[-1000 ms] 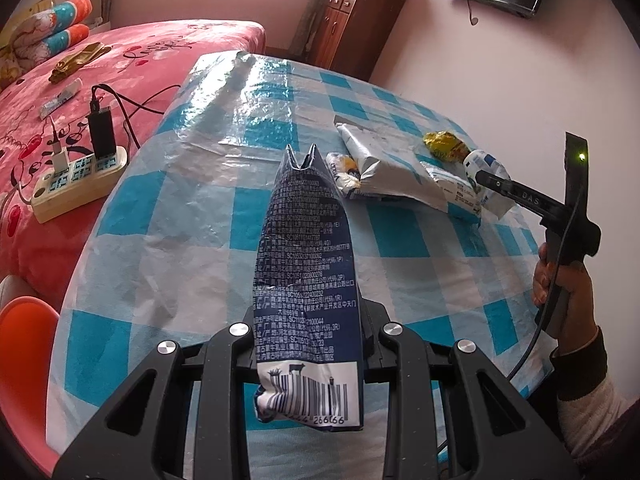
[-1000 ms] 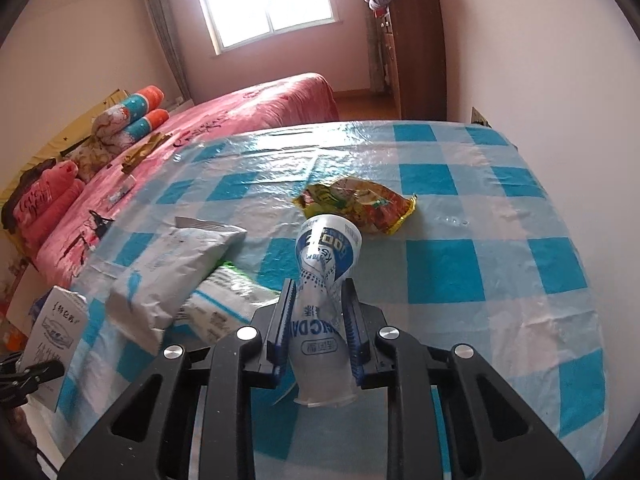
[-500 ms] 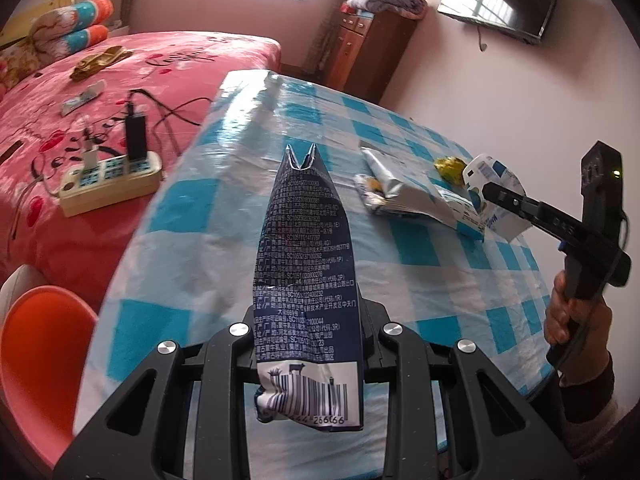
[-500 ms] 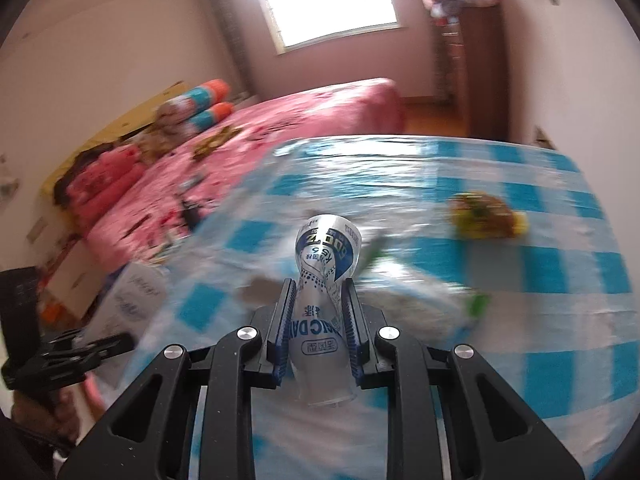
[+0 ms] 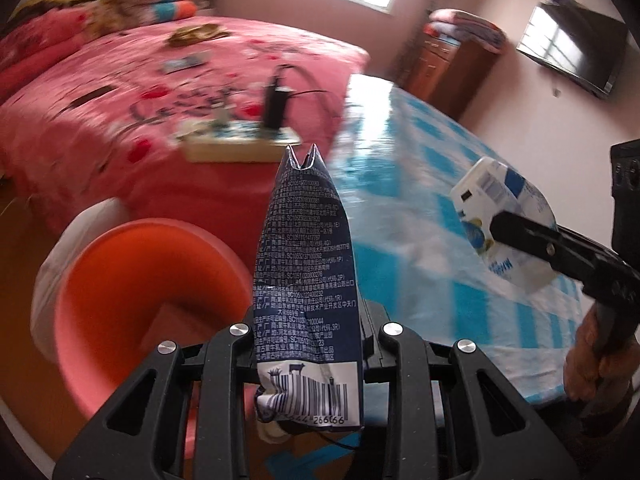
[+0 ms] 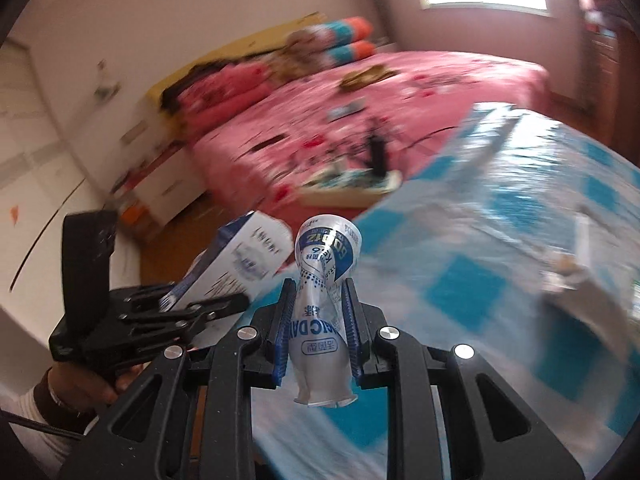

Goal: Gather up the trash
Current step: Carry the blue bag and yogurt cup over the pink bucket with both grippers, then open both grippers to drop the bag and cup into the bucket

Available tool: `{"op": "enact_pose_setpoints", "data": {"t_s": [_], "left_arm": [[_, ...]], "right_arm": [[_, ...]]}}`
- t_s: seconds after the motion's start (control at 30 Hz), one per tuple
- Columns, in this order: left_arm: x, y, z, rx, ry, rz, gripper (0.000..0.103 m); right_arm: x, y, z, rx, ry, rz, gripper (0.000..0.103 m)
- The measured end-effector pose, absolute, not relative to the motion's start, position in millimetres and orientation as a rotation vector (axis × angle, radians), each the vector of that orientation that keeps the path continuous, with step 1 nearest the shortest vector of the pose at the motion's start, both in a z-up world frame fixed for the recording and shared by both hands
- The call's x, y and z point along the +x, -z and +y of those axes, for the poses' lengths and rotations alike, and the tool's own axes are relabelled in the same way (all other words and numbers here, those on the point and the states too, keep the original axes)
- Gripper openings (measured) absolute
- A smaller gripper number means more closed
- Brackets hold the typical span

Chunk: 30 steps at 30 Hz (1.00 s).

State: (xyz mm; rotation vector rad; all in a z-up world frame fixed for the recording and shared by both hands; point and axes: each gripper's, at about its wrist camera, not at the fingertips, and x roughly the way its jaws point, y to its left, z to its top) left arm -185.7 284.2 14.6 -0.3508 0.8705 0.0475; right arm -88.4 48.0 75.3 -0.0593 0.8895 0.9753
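Beside pink bed (image 5: 168,92) and checked table (image 5: 408,184), left gripper (image 5: 308,332) squeezed tight on dark milk bag (image 5: 306,280) above orange bin (image 5: 132,304), right gripper (image 6: 316,340) squeezed tight on squashed cup (image 6: 322,308) over table edge; could slip out and miss bin if swung too fast.

I'm in a home bedroom: a pink-quilted bed (image 5: 132,92), a wall-mounted TV (image 5: 576,52), a wooden cabinet (image 5: 452,68), probably folded blankets (image 5: 466,26) on top.
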Motion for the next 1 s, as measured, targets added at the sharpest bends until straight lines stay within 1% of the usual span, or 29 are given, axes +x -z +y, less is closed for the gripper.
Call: {"op": "enact_pose_setpoints", "data": {"t_s": [0.3,0.53,0.57,0.6,0.63,0.67,0.7,0.73,0.77,0.8,0.87,1.0], "left_arm": [[-209.6,18.6,342.3,-0.412,-0.213,0.908,0.030],[-218.8,45.7,366.4,-0.459,-0.282,0.943,0.030],[-220.1,49.9,369.3,-0.464,-0.294,0.950,0.030],[-220.8,53.2,371.9,-0.467,-0.307,0.955,0.031],[-221.5,57.1,374.7,-0.468,-0.324,0.965,0.034],[-220.8,59.9,376.6,-0.467,-0.341,0.974,0.045],[-221.4,62.2,379.1,-0.459,-0.372,0.983,0.060],[-223.6,62.8,379.8,-0.451,-0.393,0.985,0.066],[-224.7,62.5,380.8,-0.438,-0.418,0.983,0.070],[-225.8,62.4,381.7,-0.436,-0.427,0.982,0.073],[-226.8,60.4,384.3,-0.440,-0.444,0.977,0.079],[-227.9,51.3,384.9,-0.445,-0.454,0.947,0.082]], "right_arm": [[-118.7,-50.0,141.6,-0.170,-1.145,0.959,0.025],[-133.2,-29.0,178.6,-0.217,-1.201,0.985,0.025],[-134.8,-25.7,182.6,-0.223,-1.202,0.992,0.033],[-135.0,-20.8,185.4,-0.229,-1.199,1.007,0.048],[-133.1,-17.5,184.3,-0.217,-1.190,1.015,0.055],[-130.2,-16.3,181.7,-0.196,-1.187,1.019,0.063],[-128.1,-18.2,177.4,-0.177,-1.187,1.017,0.068],[-125.3,-21.6,170.7,-0.152,-1.185,1.008,0.072],[-123.0,-24.5,166.3,-0.136,-1.174,0.998,0.081],[-120.5,-27.7,160.6,-0.120,-1.160,0.987,0.086],[-115.6,-33.4,147.4,-0.087,-1.143,0.965,0.089],[-106.9,-40.7,120.6,-0.055,-1.076,0.932,0.092]]}}
